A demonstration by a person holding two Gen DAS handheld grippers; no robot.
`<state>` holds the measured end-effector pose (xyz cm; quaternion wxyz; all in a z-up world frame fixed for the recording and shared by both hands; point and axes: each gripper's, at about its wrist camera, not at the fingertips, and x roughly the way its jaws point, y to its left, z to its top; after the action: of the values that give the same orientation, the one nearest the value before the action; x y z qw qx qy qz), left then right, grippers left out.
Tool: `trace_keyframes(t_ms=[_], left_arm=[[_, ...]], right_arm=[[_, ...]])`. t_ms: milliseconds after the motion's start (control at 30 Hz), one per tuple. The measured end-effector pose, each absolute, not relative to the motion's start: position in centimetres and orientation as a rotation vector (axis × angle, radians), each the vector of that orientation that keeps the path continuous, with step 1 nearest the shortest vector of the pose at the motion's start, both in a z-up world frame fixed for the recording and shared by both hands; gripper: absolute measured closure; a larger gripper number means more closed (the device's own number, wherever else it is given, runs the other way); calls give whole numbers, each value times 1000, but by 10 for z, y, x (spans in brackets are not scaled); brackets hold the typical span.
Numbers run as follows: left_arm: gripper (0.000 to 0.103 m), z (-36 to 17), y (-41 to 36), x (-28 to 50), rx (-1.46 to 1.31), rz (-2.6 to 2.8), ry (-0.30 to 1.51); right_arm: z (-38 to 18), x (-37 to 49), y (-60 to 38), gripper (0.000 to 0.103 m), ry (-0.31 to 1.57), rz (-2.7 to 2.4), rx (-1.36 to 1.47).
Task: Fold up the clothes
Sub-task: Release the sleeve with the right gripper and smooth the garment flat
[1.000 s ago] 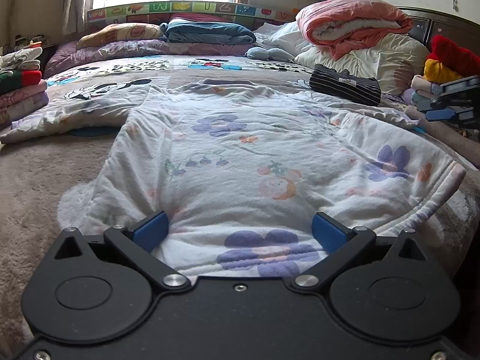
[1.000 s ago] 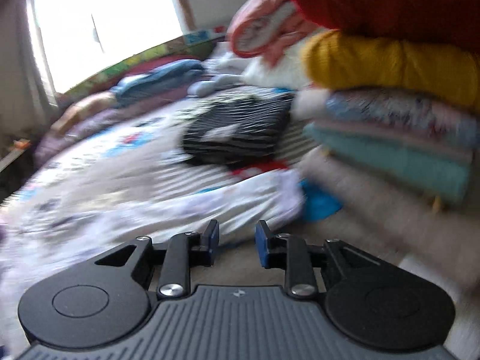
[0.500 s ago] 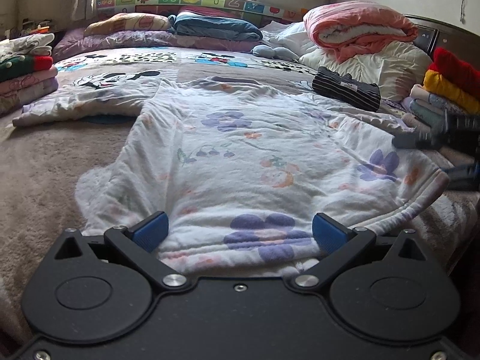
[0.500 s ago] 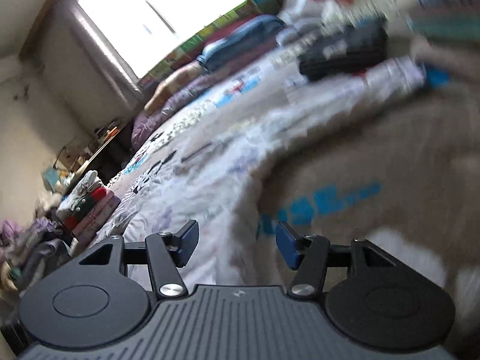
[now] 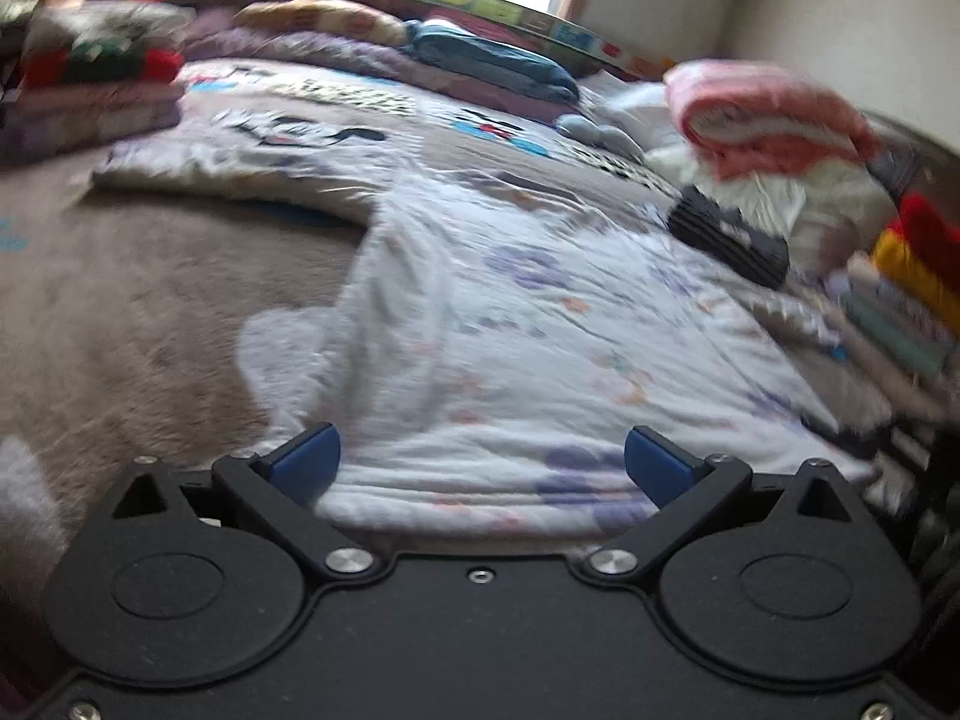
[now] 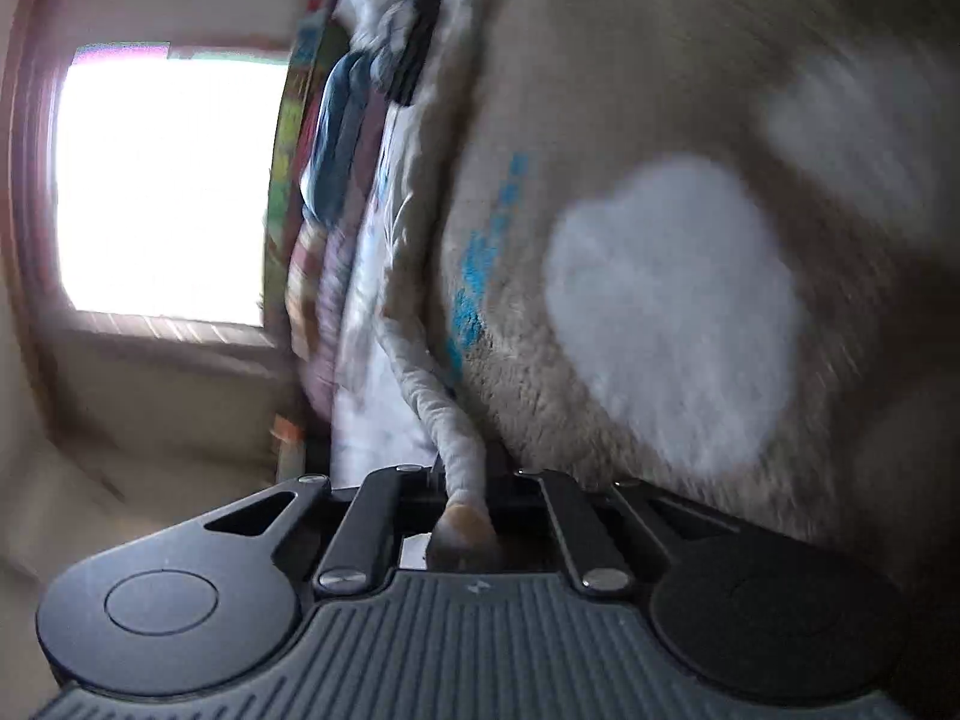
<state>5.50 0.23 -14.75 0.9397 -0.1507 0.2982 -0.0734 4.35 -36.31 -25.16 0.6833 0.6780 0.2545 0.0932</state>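
Observation:
A white floral garment [image 5: 510, 348] lies spread flat on the bed, hem toward me, one sleeve stretched to the far left. My left gripper [image 5: 480, 462] is open wide, its blue fingertips [image 5: 306, 459] at the near hem, holding nothing. In the right wrist view the camera is rolled sideways. My right gripper [image 6: 465, 480] has its jaws drawn in around the rolled hem edge of the garment [image 6: 450, 420], which runs between them. Its fingertips are hidden.
The bed has a brown fleece blanket [image 5: 120, 312] with white patches [image 6: 672, 312]. Folded clothes are stacked at the left [image 5: 90, 90] and right [image 5: 912, 288]. A black striped folded item [image 5: 726, 234] and a pink quilt [image 5: 762, 114] lie at the far right.
My right gripper swung down from the right stack to the garment's hem corner, rolled sideways and closed on it. The left gripper shifted left and turned slightly, still open.

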Motion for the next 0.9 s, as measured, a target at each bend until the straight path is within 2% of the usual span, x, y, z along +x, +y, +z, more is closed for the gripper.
trace_keyframes(t_ms=[100,267,433,500,567,767,833,900], left_arm=[[2,-147,20,55,-432,-155,610],[10,-147,45,52,-627,-161,598],[11,-131,54,36,-664,-172,535],[11,-119,44,26,-558,-214,502],[21,-109,22,16,-381,-286,480],[42,-120,-60,-10,313,-358,482],[56,-131,-83,-17,522,-357,481],[58,-144,-92,-18,635,-350,479]], right_arm=[[-266,36,-365,97,547,249,1663],[-268,31,-362,97,559,269,1690],[-265,26,-362,93,550,293,1670],[-256,21,-366,86,550,270,1624],[-227,13,-369,64,530,226,1417],[-138,-9,-353,63,398,282,761],[-122,-11,-324,63,402,377,563],[-114,-14,-292,63,428,475,429]])
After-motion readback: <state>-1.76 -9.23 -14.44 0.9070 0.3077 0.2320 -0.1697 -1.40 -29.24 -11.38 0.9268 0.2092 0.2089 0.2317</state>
